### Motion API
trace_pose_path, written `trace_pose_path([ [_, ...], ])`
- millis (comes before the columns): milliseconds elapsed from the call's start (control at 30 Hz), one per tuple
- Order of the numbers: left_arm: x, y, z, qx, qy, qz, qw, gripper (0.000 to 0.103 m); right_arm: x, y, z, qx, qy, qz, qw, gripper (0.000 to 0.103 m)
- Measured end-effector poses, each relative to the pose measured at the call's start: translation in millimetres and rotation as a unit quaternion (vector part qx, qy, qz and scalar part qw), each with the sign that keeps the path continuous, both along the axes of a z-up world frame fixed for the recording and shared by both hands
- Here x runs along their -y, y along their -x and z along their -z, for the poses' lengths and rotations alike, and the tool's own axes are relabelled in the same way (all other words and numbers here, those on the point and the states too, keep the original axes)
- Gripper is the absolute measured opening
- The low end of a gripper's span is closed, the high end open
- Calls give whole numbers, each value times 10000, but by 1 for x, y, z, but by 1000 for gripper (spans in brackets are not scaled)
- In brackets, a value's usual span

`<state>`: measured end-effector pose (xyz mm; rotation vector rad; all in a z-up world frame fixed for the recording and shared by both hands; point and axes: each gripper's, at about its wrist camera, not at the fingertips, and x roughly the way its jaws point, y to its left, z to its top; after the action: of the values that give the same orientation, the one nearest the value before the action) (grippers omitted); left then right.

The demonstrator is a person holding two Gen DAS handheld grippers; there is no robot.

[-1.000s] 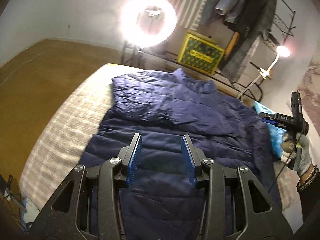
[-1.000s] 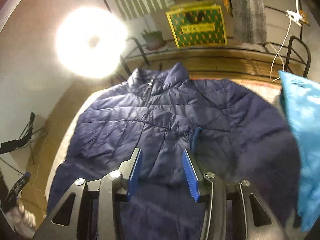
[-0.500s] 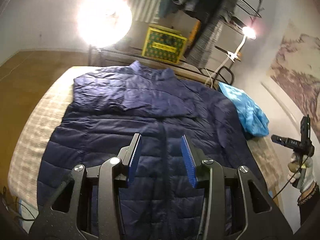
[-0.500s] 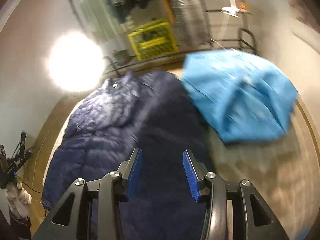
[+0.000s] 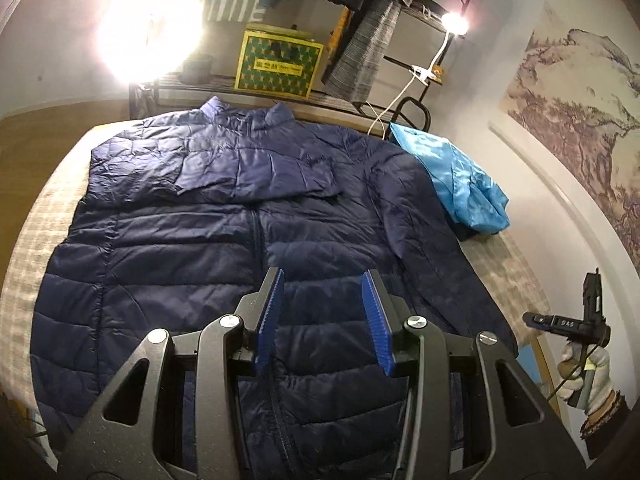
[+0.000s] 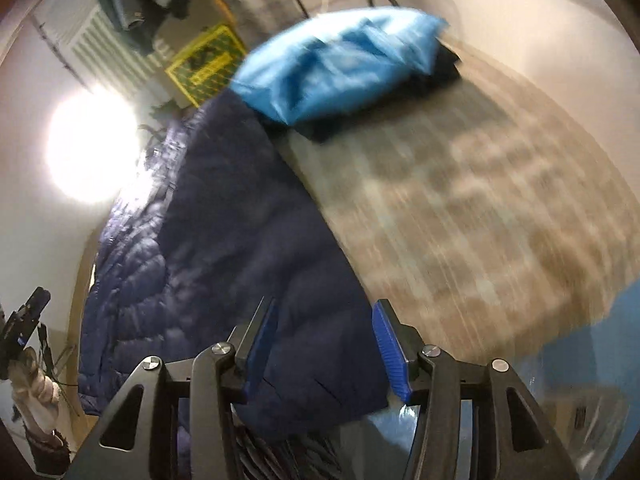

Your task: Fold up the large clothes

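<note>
Navy puffer jacket lies flat; left gripper hovers above it, fingers spread, empty; right gripper at its hem, opening, nothing pinched.

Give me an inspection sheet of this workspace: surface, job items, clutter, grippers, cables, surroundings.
Surface: bed with a checked cover.
Job's things: navy jacket lying flat, front up, zipped, one sleeve folded across the chest.
Clutter: blue garment bundled beside the jacket, on something dark.
Grippers: left gripper open above the jacket, nothing between the pads; right gripper opening over the jacket's edge, gripping nothing.
Cables: white cord from the clip lamp.
Surroundings: ring light, yellow-green box on a shelf, hanging clothes, wall picture.
</note>
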<state>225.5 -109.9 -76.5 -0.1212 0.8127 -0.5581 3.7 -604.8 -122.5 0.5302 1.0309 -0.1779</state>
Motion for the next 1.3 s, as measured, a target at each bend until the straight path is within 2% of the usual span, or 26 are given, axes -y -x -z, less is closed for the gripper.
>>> trace_pose_path([
  [167,2,1,2,-32,-33,21,10000,41,0,9,20,-306,85,40,9995,52],
  [367,0,-1,1,-11,-50,-7,10000,42,-6,6,35,-502,110,-99,9986,46],
  [433,-2,-2,1,-12,-33,-24,10000,41,-10,5,34,-534,209,-168,9982,35],
  [500,-2,-2,0,0,-39,-36,10000,41,-10,3,34,-568,151,-194,9981,15],
  [567,-3,-3,0,5,-49,-38,10000,41,-10,4,31,-520,129,-217,9983,4],
  [600,-3,-3,0,-2,-53,-34,10000,41,-11,5,28,-486,132,-219,9985,3],
  [733,-5,-7,1,-26,-104,-38,9999,41,-15,7,6,-185,119,-233,9995,1],
  [867,-7,-13,3,-110,1,-76,9999,41,-23,2,-28,299,-195,-335,9988,1],
  [1000,-11,-16,3,-99,62,-119,9999,41,-45,-19,-67,899,-554,-598,9926,0],
  [1167,-25,-20,4,-141,173,-304,9993,41,-107,-64,-105,1432,-754,-1344,9776,0],
  [1300,-44,-21,7,-229,252,-560,9978,41,-178,-109,-107,1568,-961,-2179,9585,0],
])
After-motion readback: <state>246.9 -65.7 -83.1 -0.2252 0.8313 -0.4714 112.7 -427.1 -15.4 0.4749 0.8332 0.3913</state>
